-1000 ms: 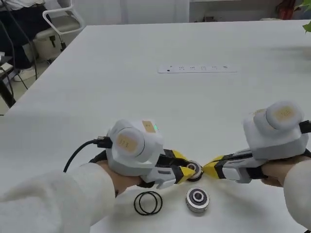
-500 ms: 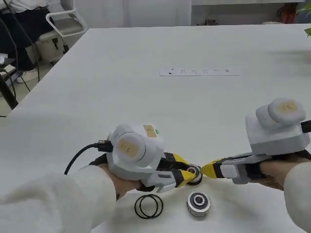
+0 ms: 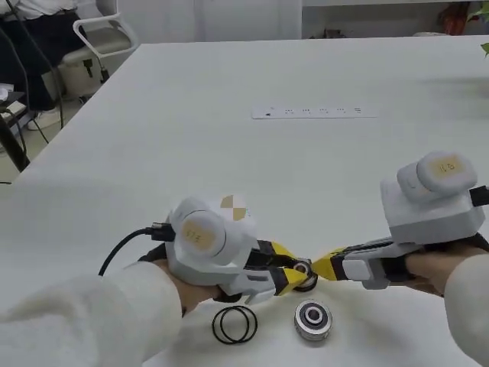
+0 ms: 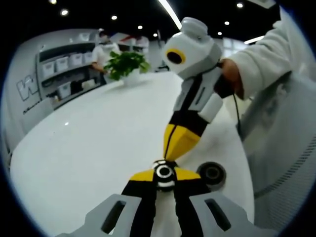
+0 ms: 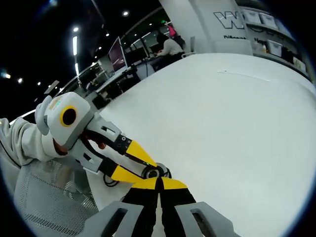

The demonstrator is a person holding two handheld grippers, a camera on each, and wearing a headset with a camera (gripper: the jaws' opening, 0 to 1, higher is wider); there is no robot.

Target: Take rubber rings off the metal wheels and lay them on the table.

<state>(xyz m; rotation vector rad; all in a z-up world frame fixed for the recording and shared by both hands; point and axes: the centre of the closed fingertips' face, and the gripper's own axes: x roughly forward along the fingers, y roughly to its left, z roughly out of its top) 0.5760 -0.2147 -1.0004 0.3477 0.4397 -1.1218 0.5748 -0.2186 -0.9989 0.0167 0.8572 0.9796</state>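
My left gripper (image 3: 294, 277) is shut on a small metal wheel (image 3: 304, 269), held just above the white table (image 3: 229, 153). In the left gripper view the wheel (image 4: 164, 174) sits between the yellow tips. My right gripper (image 3: 317, 267) meets it from the right, its jaws shut on the rubber ring at the wheel's edge (image 5: 154, 173). A second metal wheel (image 3: 312, 319) lies flat on the table in front, also seen as a wheel (image 4: 211, 173) beside the left jaws. Two black rubber rings (image 3: 234, 324) lie overlapped to its left.
A white power strip (image 3: 314, 112) lies mid-table. An office chair (image 3: 99, 38) stands past the far left corner. A potted plant (image 4: 126, 63) sits at the table's far end, and shelves and people are in the background. A black cable (image 3: 122, 245) trails from the left gripper.
The head camera has shifted a little. Both grippers stay joined at the wheel, and the right gripper's body has risen slightly.
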